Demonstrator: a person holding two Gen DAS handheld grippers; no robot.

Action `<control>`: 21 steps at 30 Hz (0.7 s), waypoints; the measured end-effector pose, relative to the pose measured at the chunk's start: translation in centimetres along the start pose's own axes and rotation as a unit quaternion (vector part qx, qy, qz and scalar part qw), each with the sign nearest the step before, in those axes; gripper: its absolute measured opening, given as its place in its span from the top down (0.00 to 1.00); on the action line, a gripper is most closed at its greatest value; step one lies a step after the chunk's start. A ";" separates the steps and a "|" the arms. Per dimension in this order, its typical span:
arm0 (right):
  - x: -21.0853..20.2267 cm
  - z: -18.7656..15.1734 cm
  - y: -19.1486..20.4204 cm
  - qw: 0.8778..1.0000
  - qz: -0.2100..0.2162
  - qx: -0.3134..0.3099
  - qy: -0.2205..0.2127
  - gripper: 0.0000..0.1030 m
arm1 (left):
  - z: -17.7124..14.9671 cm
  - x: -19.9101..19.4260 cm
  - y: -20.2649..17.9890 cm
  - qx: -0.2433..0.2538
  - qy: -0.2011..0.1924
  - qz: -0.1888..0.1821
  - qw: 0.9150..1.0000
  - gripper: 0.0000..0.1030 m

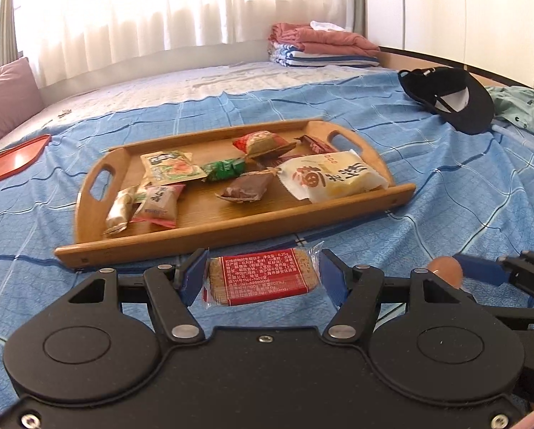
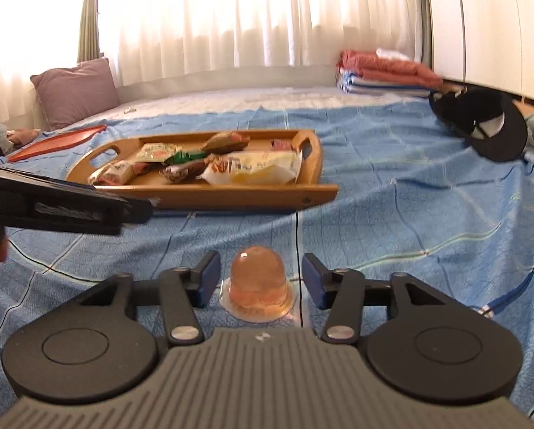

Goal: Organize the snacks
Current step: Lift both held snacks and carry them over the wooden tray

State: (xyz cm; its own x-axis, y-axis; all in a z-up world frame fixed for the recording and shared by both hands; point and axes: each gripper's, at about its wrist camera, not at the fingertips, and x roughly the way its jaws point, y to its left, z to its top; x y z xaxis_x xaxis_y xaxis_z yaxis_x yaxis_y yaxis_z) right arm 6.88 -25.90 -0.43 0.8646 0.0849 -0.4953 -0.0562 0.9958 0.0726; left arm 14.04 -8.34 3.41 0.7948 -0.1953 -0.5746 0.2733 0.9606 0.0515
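Note:
A wooden tray (image 1: 231,239) lies on the blue bedspread and holds several wrapped snacks, among them a large white and yellow cake packet (image 1: 335,177). Just in front of the tray, my left gripper (image 1: 262,261) is shut on a cracker packet (image 1: 263,279) with a red label, its blue pads against the wrapper's two ends. In the right wrist view, an orange jelly cup (image 2: 258,286) stands dome-up on the bedspread between the pads of my right gripper (image 2: 260,259). That gripper is open, with a small gap on each side of the cup. The tray (image 2: 231,193) is further back.
A black cap (image 1: 453,100) lies at the right of the bed beside a green garment (image 1: 524,107). A red flat tray (image 1: 13,161) sits at the left, near a purple pillow (image 1: 6,96). Folded blankets (image 1: 320,46) are stacked by the curtain.

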 end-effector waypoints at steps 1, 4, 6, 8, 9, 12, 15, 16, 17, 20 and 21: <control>0.1 0.0 -0.1 1.000 0.001 0.001 0.006 0.55 | 0.0 -0.1 0.2 -0.002 0.000 0.003 1.000 0.37; 0.1 -0.1 0.1 1.000 0.004 -0.002 0.011 0.60 | -0.1 -0.5 1.0 -0.011 0.001 0.007 1.000 0.37; 0.0 -0.1 0.2 1.000 0.004 -0.002 0.011 0.60 | -0.1 -0.7 1.5 -0.014 -0.001 0.010 1.000 0.37; -0.3 0.0 0.1 1.000 0.004 0.005 0.006 0.60 | 0.0 -0.9 2.0 -0.019 -0.005 0.011 1.000 0.37; -0.4 0.1 0.1 1.000 0.002 0.008 0.002 0.60 | 0.1 -1.0 2.3 -0.020 -0.007 0.012 1.000 0.37; -0.7 0.7 0.1 1.000 0.001 0.012 -0.007 0.60 | 0.5 -1.2 3.3 -0.023 -0.010 0.016 1.000 0.37; -0.7 1.6 0.2 1.000 0.006 0.013 -0.014 0.60 | 1.0 -1.2 4.3 -0.025 -0.013 0.027 0.999 0.37; -0.7 2.0 0.3 1.000 0.008 0.011 -0.017 0.60 | 1.2 -1.2 4.7 -0.025 -0.014 0.031 0.999 0.37; -0.7 2.4 0.4 1.000 0.011 0.009 -0.019 0.60 | 1.5 -1.2 5.1 -0.026 -0.016 0.034 0.999 0.37; -0.5 3.6 0.8 0.999 0.019 0.010 -0.028 0.60 | 2.2 -1.1 6.1 -0.027 -0.020 0.043 0.999 0.37; -0.5 4.0 0.9 0.999 0.021 0.009 -0.031 0.60 | 2.4 -1.1 6.5 -0.029 -0.021 0.045 0.998 0.37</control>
State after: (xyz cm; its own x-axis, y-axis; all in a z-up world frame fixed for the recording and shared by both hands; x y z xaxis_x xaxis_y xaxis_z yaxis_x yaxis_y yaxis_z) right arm 8.43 -25.17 3.33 0.8906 0.1229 -0.4379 -0.0838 0.9907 0.1076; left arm 16.27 -2.40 6.34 0.8372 -0.1145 -0.5348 0.1685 0.9843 0.0530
